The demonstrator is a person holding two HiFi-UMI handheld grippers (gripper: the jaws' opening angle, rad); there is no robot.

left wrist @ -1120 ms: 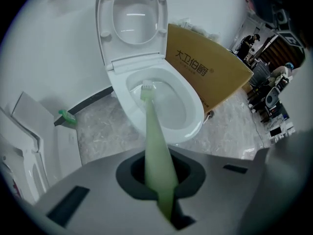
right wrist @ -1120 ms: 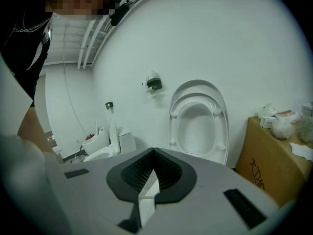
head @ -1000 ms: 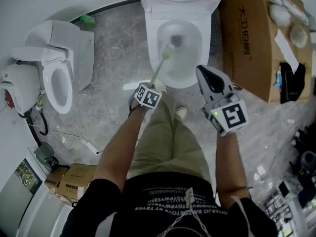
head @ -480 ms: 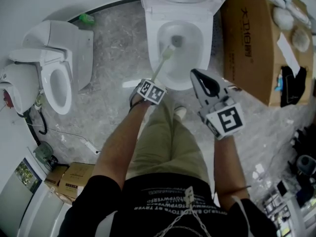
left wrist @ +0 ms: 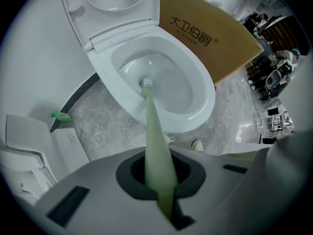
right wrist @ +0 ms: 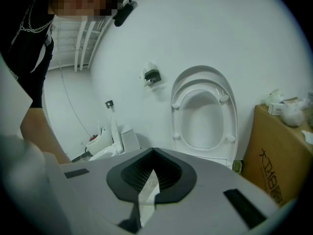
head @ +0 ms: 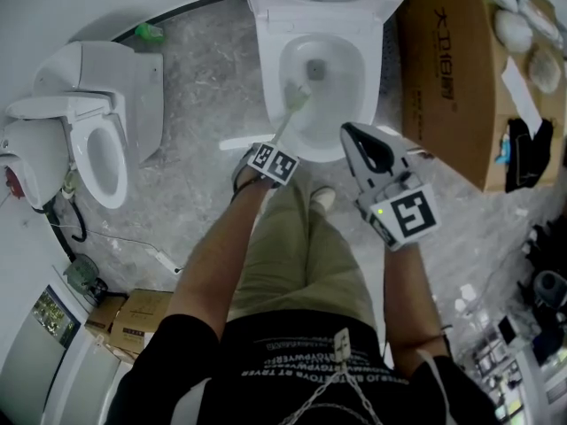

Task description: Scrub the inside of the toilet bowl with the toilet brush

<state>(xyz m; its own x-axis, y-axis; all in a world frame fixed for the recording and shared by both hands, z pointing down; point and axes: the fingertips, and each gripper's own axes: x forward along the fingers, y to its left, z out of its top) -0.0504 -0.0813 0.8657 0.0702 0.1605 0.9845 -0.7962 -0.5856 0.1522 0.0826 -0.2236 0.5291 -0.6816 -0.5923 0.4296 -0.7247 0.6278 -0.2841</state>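
Over the last second the bristle head (head: 297, 96) has slid off the middle of the toilet bowl (head: 354, 104), away from the drain opening (head: 316, 67) and onto the left wall, and my right claw (head: 353, 134) has drifted a little toward the rim. My left claw (left wrist: 159, 180) is clamped tight on the pale green handle of the toilet brush (left wrist: 152, 131). The left gripper view shows the handle running straight out between the jaws and down to the white bristles, which rest on the wet porcelain below the rim. My right claw has its jaws drawn together with nothing in them. It hovers idle just beside the front right of the bowl, pointing up toward the raised seat (right wrist: 203, 111). I judge the scrubbing is under way, with most of the bowl yet to be covered. To do it well I should keep the bristles pressed on the porcelain and sweep in overlapping arcs round the wall, up under the rim and back down to the drain. I am gripping the far end of a long handle, so it may twist if I push hard. Steady, moderate pressure suits better, and I should keep the right claw out of the way.
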